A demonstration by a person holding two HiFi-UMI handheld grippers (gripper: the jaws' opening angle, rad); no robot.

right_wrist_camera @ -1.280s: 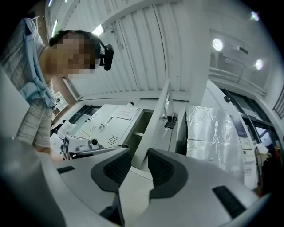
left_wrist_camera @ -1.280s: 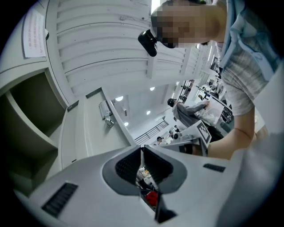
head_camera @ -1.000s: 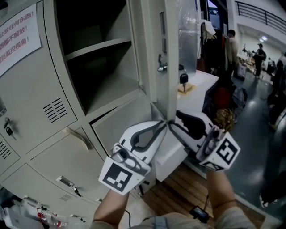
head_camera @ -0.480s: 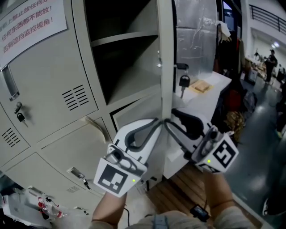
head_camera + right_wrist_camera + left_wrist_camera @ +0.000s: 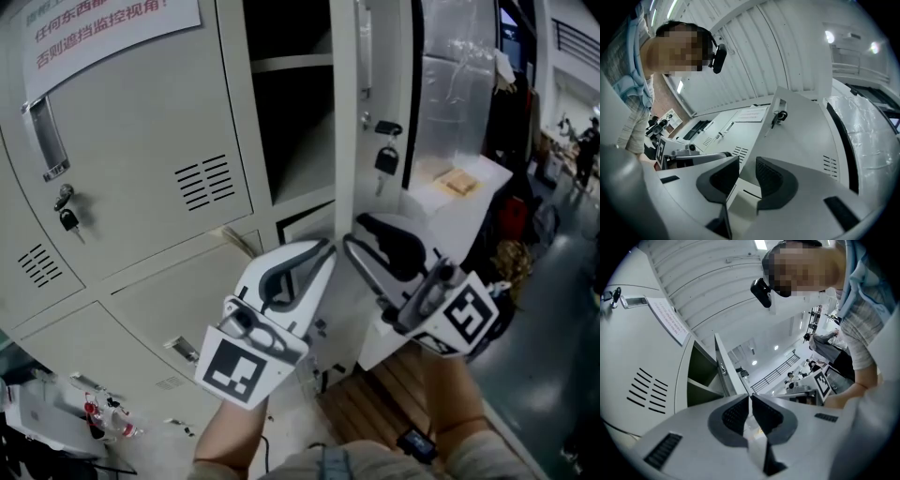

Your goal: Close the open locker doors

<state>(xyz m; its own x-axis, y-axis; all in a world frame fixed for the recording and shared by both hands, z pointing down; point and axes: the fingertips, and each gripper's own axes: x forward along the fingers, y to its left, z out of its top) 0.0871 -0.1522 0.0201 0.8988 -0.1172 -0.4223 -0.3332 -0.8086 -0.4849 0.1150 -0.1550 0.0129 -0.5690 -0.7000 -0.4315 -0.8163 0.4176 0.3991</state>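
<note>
The open locker door (image 5: 345, 112) stands edge-on in the head view, with a key (image 5: 385, 159) hanging from its lock. To its left is the dark open compartment (image 5: 291, 122) with a shelf. My left gripper (image 5: 328, 247) is on the compartment side of the door's lower edge, jaws closed together and empty. My right gripper (image 5: 350, 242) is on the door's outer side, tips close to the left's. The left gripper view shows its pads (image 5: 736, 416) meeting and the door (image 5: 723, 371) beyond. In the right gripper view a narrow gap (image 5: 747, 165) shows between the pads, before the door face (image 5: 801, 131).
A closed locker (image 5: 141, 141) with a red-lettered notice (image 5: 112, 23) and a handle (image 5: 45, 136) fills the left. A white table (image 5: 469, 202) stands right of the door, above wooden slats (image 5: 375, 394). Clutter (image 5: 94, 422) lies at lower left. People (image 5: 589, 141) stand far right.
The door has swung toward the lockers and the compartment opening looks narrower. Both grippers stayed at the door's lower edge as the view shifted left.
</note>
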